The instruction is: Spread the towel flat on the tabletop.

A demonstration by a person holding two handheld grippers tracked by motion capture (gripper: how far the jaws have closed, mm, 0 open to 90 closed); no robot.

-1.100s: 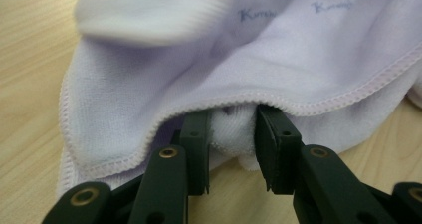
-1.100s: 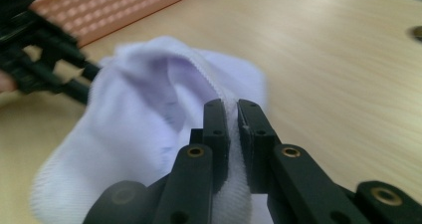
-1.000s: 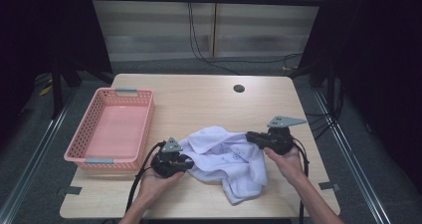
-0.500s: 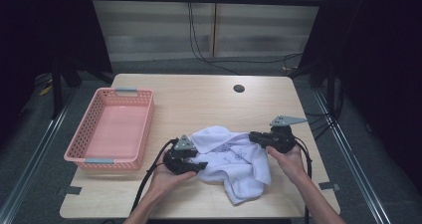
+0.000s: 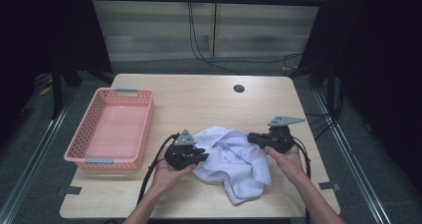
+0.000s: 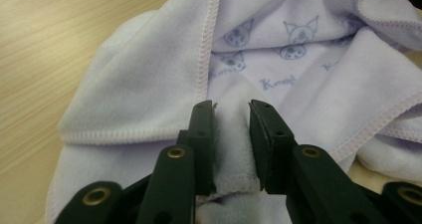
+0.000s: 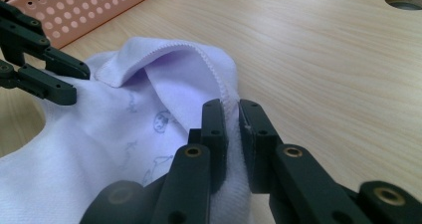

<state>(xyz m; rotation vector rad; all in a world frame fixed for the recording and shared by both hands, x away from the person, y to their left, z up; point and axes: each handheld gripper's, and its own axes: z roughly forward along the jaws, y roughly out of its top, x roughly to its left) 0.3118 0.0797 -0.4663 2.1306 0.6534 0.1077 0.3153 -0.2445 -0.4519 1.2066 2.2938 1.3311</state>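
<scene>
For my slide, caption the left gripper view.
Left hand-held gripper pinching a fold of the white cat-print cloth on the wooden table.

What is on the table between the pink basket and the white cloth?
Between the basket and the cloth sits the left gripper, its jaws closed on the cloth's edge. The rest is bare table, seen in the high view.
</scene>
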